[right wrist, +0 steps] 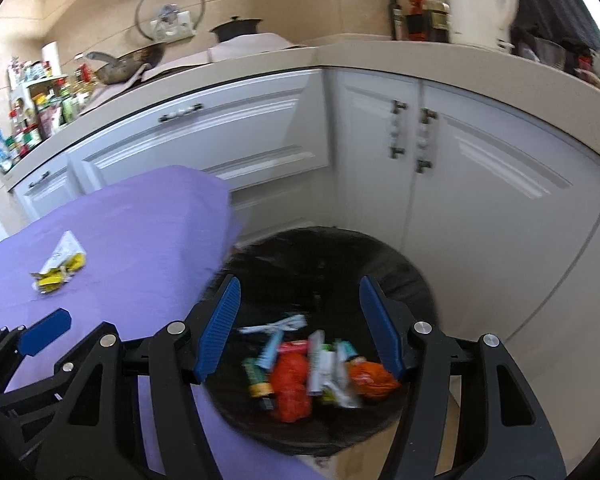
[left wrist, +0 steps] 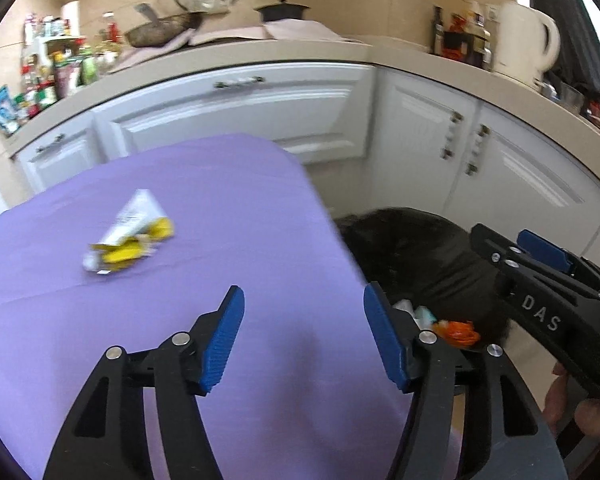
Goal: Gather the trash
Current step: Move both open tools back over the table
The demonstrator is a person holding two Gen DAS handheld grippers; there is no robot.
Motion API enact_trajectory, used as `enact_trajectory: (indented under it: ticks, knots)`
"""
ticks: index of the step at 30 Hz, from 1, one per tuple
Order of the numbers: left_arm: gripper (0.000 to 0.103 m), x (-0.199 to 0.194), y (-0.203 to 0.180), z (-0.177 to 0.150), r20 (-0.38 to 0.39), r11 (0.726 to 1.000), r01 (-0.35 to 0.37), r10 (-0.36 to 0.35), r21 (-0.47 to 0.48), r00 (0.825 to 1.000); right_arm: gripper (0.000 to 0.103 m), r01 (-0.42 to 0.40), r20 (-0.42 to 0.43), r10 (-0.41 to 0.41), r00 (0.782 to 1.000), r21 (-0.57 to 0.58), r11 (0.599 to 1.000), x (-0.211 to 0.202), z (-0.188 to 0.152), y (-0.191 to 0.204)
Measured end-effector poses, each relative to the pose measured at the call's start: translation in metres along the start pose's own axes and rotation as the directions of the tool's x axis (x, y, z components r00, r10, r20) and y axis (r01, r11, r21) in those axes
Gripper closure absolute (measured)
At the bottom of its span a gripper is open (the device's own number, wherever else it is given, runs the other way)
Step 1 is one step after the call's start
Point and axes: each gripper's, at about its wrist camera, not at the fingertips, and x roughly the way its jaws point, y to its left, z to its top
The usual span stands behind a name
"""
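We hold both grippers, left (left wrist: 303,336) and right (right wrist: 300,326), spread and empty; the bin (right wrist: 404,276) holds wrappers (right wrist: 316,372); one wrapper (left wrist: 130,236) lies on the table (left wrist: 220,200).

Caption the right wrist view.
Open right gripper above the lined trash bin; wrappers remain on the purple table.

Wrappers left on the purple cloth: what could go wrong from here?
1. The wrappers are a loose crumpled cluster, a white piece over yellow ones. One pinch by the open left gripper may lift only part.
2. They lie flat on the cloth, so the fingers could snag fabric.
3. The bin sits below the table edge, beside the right gripper; a late release could miss it.
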Motion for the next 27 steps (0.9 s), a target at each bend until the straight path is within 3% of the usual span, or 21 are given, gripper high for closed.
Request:
enact_trajectory:
  ticks: [7, 14, 21, 27]
  knots:
    - [0.039, -0.016, 0.073, -0.004, 0.034, 0.987, -0.147, 0.149, -0.067, 0.988, 0.042, -0.118, -0.022, 0.117, 0.993, -0.061, 0.991, 0.007, 0.007, 0.077]
    - [0.038, -0.029, 0.149, -0.012, 0.038, 0.95, -0.282, 0.289, -0.134, 0.957, 0.042, -0.232, -0.057, 0.227, 0.972, -0.112, 0.966, 0.015, 0.01, 0.16]
    - [0.038, -0.038, 0.217, -0.023, 0.011, 0.904, -0.376, 0.386, -0.205, 0.922, 0.042, -0.285, -0.105, 0.272, 0.957, -0.143, 0.948, 0.028, 0.004, 0.22]
    - [0.037, -0.04, 0.257, -0.033, -0.029, 0.87, -0.419, 0.426, -0.259, 0.904, 0.042, -0.3, -0.171, 0.273, 0.947, -0.162, 0.94, 0.046, -0.006, 0.258]
